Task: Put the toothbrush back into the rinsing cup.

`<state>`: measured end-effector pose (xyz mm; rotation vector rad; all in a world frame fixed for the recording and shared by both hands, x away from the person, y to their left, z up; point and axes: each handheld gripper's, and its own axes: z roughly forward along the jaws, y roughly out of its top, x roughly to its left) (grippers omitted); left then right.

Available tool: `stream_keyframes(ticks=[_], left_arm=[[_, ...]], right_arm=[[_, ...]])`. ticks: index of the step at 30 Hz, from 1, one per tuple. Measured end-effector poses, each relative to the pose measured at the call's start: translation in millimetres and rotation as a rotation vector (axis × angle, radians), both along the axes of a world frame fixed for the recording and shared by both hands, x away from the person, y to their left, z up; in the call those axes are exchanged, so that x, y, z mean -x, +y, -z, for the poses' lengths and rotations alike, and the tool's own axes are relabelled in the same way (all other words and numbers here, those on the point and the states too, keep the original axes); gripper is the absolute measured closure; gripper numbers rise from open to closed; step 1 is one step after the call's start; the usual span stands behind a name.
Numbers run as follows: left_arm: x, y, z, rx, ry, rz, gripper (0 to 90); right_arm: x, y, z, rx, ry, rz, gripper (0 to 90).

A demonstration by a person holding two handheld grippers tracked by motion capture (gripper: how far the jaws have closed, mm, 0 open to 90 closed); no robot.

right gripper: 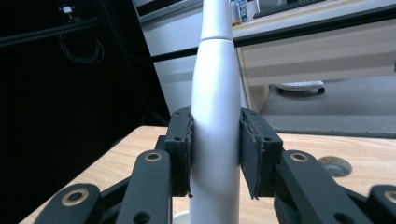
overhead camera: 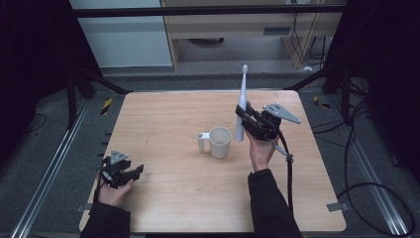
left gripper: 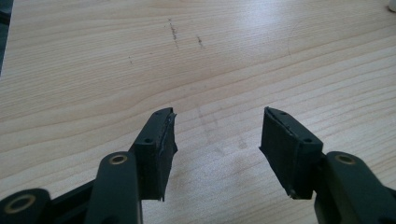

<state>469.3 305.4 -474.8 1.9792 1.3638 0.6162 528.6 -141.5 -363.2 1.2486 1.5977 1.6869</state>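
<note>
The bench (overhead camera: 163, 148) was a rectangular top of pale wood with rounded corners, its grain running across its width. In the left gripper view, a few faint dark scuffs (left gripper: 173, 31) marked the wood ahead of the jaws. The bench stood on dark grey flooring, with metal rails (overhead camera: 47, 163) running along the floor on both sides. Black cables (overhead camera: 366, 163) lay looped on the floor to the right. Beyond the far edge stood a light wooden cabinet (overhead camera: 257, 29) and a white panel (overhead camera: 129, 39); dark drapes closed off both sides of the room.

The left hand-held gripper (overhead camera: 130, 172) rested low over the near left part of the bench, held in the person's left hand (overhead camera: 114, 193). Its jaws stood spread apart, with bare wood between them.

The right hand-held gripper (overhead camera: 246, 119) was raised over the right centre of the bench, held in the person's right hand (overhead camera: 261, 151). Its jaws pinched the white body of an electric toothbrush (overhead camera: 241, 101), which stood nearly upright with the brush head uppermost. In the right gripper view, both pads (right gripper: 181, 149) pressed against the toothbrush handle on opposite sides.

A white cup (overhead camera: 220, 141) stood near the bench centre, just to the left of the toothbrush's lower end. A small white upright part (overhead camera: 201, 143) sat against the cup's left side; whether it was a handle or a separate item could not be told.
</note>
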Motion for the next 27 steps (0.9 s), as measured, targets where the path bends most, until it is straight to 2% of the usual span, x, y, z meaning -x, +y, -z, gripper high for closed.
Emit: stream_keyframes(ticks=[10,27], left_arm=[[-0.3,-0.7,0.2,-0.001,-0.002,-0.001,44.0],[0.8,-1.0,-0.6,-0.003,-0.011,0.002,44.1]], right_arm=[[-14.1,18.6,-0.7,-0.009,-0.011,-0.014,66.8],[-30.1,37.2,17.2,-0.001,-0.002,-0.013,66.8]])
